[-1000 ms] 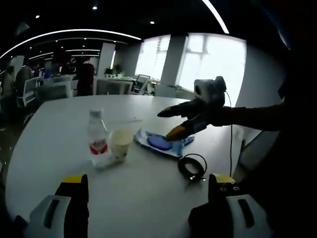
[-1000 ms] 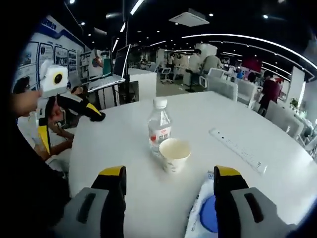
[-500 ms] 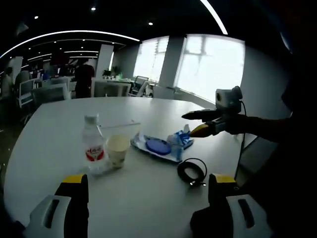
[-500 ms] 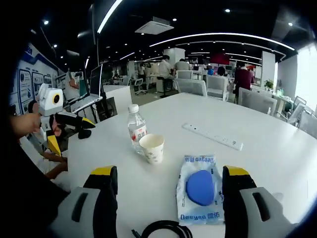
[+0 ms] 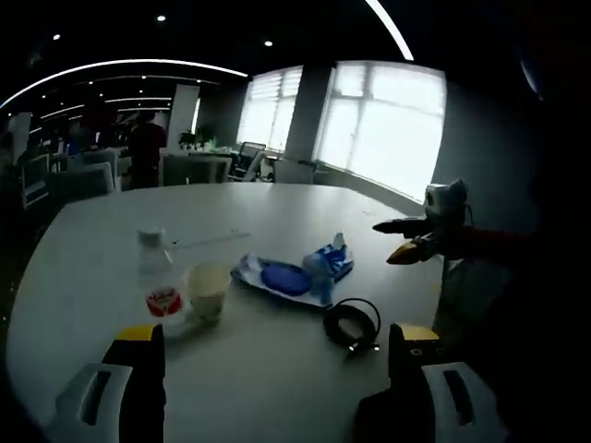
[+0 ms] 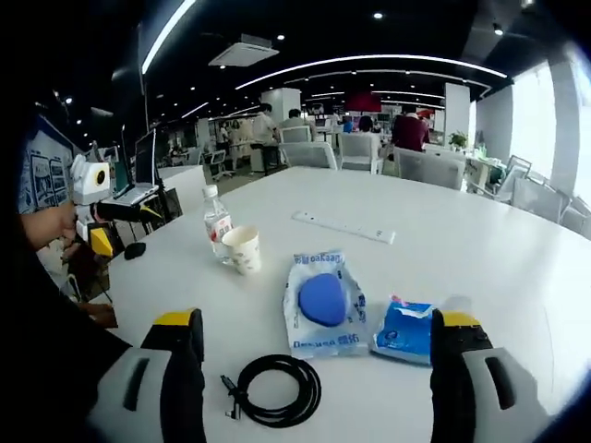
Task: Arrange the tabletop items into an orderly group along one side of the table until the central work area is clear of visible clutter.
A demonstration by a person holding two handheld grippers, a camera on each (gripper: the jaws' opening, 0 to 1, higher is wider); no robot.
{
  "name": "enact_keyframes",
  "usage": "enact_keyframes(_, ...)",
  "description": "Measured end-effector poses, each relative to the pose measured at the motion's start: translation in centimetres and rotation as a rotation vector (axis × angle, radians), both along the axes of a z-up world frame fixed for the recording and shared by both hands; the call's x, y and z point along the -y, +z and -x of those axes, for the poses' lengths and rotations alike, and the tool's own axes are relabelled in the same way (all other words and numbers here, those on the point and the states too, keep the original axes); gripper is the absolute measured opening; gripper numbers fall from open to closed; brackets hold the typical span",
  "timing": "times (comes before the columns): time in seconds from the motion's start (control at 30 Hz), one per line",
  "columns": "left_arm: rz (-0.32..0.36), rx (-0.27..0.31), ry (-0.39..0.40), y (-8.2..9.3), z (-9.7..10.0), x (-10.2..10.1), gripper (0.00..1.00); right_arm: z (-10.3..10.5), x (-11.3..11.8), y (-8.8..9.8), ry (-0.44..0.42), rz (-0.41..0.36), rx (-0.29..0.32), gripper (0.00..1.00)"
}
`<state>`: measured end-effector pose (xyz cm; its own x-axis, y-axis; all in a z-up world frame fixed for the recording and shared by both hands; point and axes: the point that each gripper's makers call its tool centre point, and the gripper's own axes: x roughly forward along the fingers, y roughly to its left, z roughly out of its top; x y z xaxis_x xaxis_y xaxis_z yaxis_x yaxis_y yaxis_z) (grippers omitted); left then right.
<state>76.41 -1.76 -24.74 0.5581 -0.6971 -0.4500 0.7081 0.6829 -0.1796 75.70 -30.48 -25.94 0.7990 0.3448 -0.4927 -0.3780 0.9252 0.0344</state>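
White round table (image 6: 517,268) in a lit open office.

The left gripper view is taken from low over the near edge of the counter (image 5: 277,369), facing across it toward bright windows. The right gripper view is taken from another edge, raised somewhat higher, and is faced toward an open office. Neither view is set close to the things. The same middle stretch of counter is shared: the bottle (image 5: 157,281) (image 6: 217,221), the paper cup (image 5: 207,291) (image 6: 244,250), the wipes pack (image 5: 277,278) (image 6: 323,303) and the coiled cable (image 5: 353,322) (image 6: 277,390). Each claw is caught in the other's view: right claw (image 5: 399,242), left claw (image 6: 125,221).
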Motion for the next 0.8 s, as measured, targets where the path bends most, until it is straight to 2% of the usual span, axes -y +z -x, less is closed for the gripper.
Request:
enact_keyframes(0.17,0.0,0.004,-0.028,0.2,-0.2,0.9,1.0,1.5,2.5,0.0,-0.071,0.003,-0.004,1.0)
enact_keyframes(0.33,0.005,0.005,-0.061,0.5,-0.3,1.7,1.0,2.6,3.9,0.0,-0.122,-0.002,-0.002,1.0)
enact_keyframes(0.47,0.006,-0.004,-0.116,0.8,-0.5,2.8,1.0,3.1,4.3,-0.1,-0.146,-0.005,-0.001,1.0)
enact_keyframes(0.8,-0.017,0.021,-0.172,1.6,-1.9,4.9,1.0,3.7,4.7,-0.1,-0.176,-0.01,-0.002,1.0)
